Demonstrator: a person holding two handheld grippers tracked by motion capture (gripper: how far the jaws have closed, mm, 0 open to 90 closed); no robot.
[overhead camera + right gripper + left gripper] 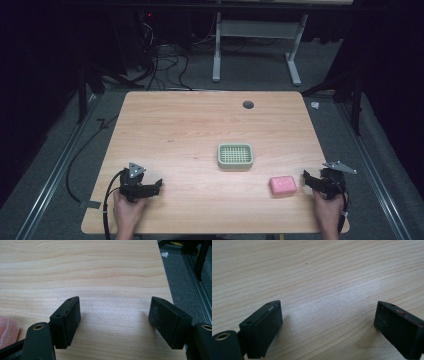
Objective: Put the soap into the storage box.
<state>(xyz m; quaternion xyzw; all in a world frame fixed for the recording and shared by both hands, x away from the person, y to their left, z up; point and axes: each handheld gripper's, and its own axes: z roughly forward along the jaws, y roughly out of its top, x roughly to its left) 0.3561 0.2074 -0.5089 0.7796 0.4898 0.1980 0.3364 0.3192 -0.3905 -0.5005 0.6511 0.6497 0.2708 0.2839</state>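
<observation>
Pink soap (282, 185) lies flat on the wooden table (190, 130), just beside the right gripper (306, 179), whose jaws stand apart and empty. A green slotted dish (235, 155) waits near the middle. The left gripper (156, 186) rests well apart, jaws wide over bare wood. A clean pick likely means straddling the bar's narrow sides, squarely, before closing. A mark on the soap's face is too small to read.

Wooden table (190, 130), black cables (165, 65) beyond.
</observation>
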